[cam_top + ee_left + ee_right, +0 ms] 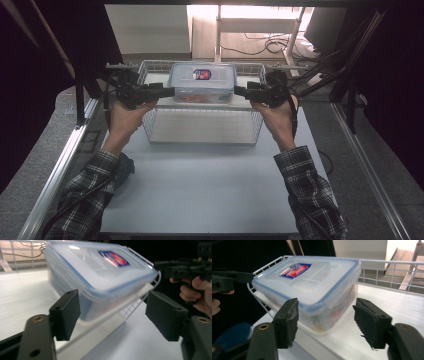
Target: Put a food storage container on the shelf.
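Two grippers flank a lidded plastic box (pixel 202 82) sitting in a wire basket (pixel 202 134) on the white surface (pixel 205 190). The left gripper (pixel 167 92) and right gripper (pixel 240 91) point inward at its ends, jaws apart, holding nothing. Bare surface lies nearer the person.

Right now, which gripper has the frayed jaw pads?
The right gripper: its pads are ragged and torn along the edges. The left gripper has smooth pads with clean edges.
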The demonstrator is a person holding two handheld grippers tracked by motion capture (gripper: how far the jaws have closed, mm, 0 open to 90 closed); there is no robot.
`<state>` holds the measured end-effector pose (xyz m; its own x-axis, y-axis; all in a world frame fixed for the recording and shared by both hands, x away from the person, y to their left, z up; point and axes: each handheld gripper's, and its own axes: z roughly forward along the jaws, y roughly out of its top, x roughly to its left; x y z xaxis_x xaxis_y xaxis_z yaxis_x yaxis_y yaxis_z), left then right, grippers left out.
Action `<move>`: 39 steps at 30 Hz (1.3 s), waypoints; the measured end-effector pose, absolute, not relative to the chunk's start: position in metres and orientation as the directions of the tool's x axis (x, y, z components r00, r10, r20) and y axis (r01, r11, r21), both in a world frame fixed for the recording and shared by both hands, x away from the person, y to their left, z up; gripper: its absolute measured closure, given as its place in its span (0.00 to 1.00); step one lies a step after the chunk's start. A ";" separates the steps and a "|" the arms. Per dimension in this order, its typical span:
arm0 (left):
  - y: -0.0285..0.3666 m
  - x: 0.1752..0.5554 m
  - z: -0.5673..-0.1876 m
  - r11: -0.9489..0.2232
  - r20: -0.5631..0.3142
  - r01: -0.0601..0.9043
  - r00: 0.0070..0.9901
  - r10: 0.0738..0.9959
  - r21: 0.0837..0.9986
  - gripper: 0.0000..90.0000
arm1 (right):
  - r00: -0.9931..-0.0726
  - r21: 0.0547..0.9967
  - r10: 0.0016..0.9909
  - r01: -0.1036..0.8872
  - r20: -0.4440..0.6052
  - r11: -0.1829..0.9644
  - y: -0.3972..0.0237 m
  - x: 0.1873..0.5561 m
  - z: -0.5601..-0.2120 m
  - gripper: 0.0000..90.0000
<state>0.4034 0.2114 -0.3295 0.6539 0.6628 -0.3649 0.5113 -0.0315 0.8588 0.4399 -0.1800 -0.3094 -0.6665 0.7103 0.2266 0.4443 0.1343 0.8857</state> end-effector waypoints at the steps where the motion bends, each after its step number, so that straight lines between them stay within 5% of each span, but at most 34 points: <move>1: 0.210 0.400 -0.332 -0.042 -0.357 0.507 0.662 0.659 0.861 0.27 | -0.672 0.889 0.707 0.437 0.220 0.139 -0.181 0.437 -0.311 0.35; 23: 0.180 0.336 -0.397 -0.150 -0.299 0.485 0.724 0.622 0.862 0.09 | -0.764 0.879 0.638 0.366 0.097 0.305 -0.180 0.366 -0.357 0.07; 39: 0.173 0.293 -0.443 -0.183 -0.286 0.494 0.724 0.627 0.850 0.06 | -0.771 0.875 0.629 0.369 0.100 0.314 -0.187 0.331 -0.394 0.00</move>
